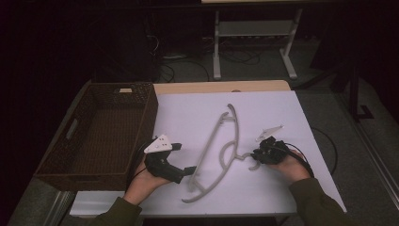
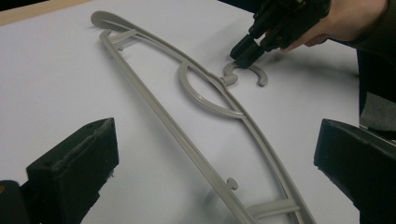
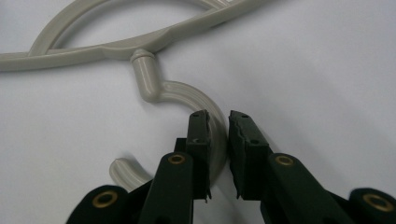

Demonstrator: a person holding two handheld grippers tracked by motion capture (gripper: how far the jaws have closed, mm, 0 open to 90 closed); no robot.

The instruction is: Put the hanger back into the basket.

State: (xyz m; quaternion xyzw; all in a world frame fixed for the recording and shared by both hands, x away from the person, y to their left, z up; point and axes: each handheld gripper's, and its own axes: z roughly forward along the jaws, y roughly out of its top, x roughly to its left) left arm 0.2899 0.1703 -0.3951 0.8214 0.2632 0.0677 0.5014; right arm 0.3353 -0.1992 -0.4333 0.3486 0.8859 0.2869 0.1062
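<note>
A grey plastic hanger (image 1: 237, 134) lies flat on the white table cover (image 1: 277, 108), with its hook toward the right. My right gripper (image 1: 254, 155) comes in from the right, and in the right gripper view its jaws (image 3: 218, 123) are shut on the curve of the hook (image 3: 187, 93). The left gripper view shows that same gripper (image 2: 243, 53) farther off, on the hook. My left gripper (image 1: 184, 158) is open, just left of the hanger's near end. Its wide-apart jaws (image 2: 210, 154) frame the hanger's long bar (image 2: 187, 144) without touching it.
A dark wicker basket (image 1: 150, 117) stands at the table's left, close beside my left hand. A wooden table edge (image 1: 221, 87) runs along the back. Behind it, a desk frame (image 1: 254, 28) and cables sit on the dim floor.
</note>
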